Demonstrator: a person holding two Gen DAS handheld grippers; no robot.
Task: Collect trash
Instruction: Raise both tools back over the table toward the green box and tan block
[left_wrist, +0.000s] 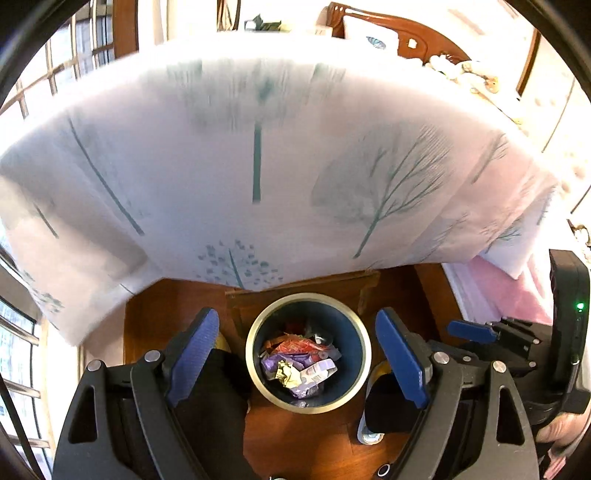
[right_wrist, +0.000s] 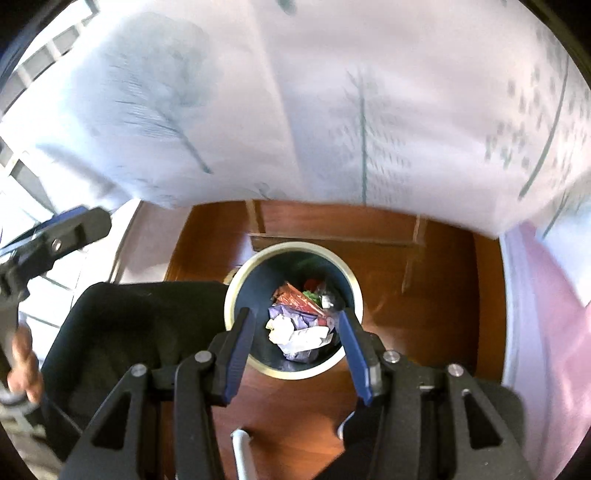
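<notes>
Trash (left_wrist: 301, 363), crumpled wrappers and paper, sits inside the round bin (left_wrist: 255, 369) on the wooden floor beside the bed. My left gripper (left_wrist: 301, 360) and right gripper (right_wrist: 297, 338) hover above it, both spread, gripping nothing.

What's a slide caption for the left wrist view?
Open left gripper above a trash bin of crumpled wrappers beside a tree-print bedsheet.
</notes>
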